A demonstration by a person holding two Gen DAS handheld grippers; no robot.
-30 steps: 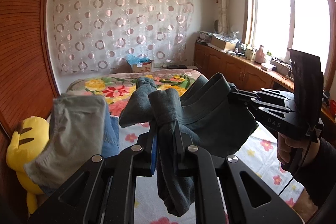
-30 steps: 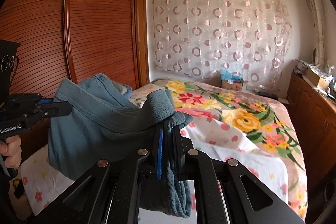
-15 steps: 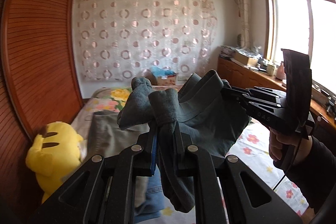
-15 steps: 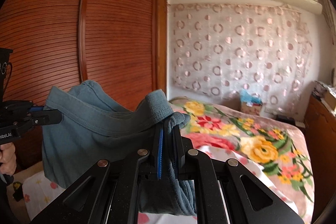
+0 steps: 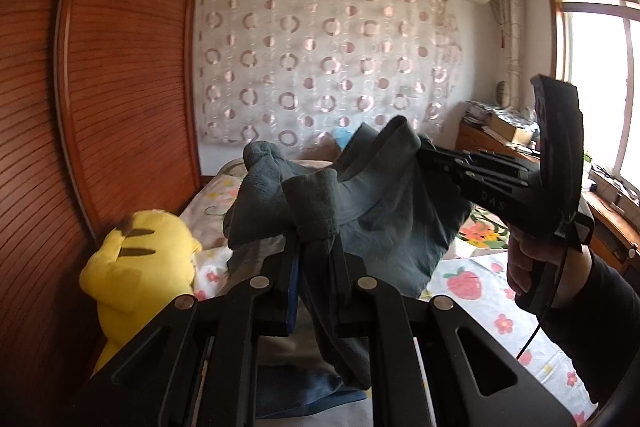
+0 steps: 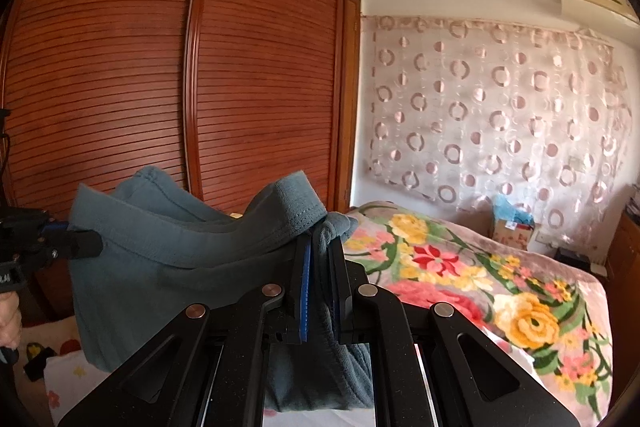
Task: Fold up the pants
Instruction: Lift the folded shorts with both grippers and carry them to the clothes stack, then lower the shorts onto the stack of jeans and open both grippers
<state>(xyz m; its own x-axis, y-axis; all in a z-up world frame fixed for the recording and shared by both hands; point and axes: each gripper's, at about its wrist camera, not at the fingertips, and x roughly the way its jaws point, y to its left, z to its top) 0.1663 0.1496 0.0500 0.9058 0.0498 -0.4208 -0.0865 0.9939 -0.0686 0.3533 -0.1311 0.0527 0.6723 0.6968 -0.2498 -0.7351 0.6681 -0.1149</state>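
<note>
Grey-blue pants (image 5: pixel 384 227) hang in the air above the bed, stretched between both grippers. My left gripper (image 5: pixel 316 247) is shut on one bunched corner of the waistband. In the left wrist view the right gripper (image 5: pixel 424 151) comes in from the right, held by a hand, and clamps the other corner. In the right wrist view my right gripper (image 6: pixel 320 239) is shut on the pants (image 6: pixel 160 267), which sag leftward to the left gripper (image 6: pixel 86 243). The lower part of the pants hangs behind the jaws.
A yellow plush toy (image 5: pixel 140 267) sits by the wooden wardrobe (image 6: pixel 160 67). Blue and grey garments (image 5: pixel 304 391) lie on the white flowered sheet (image 5: pixel 480 291). A flowered blanket (image 6: pixel 500 287) covers the far bed. A cluttered wooden counter (image 5: pixel 500 135) runs under the window.
Both grippers have swung to the left with the pants still held between them; the wardrobe fills more of each view and the window has slid toward the right edge.
</note>
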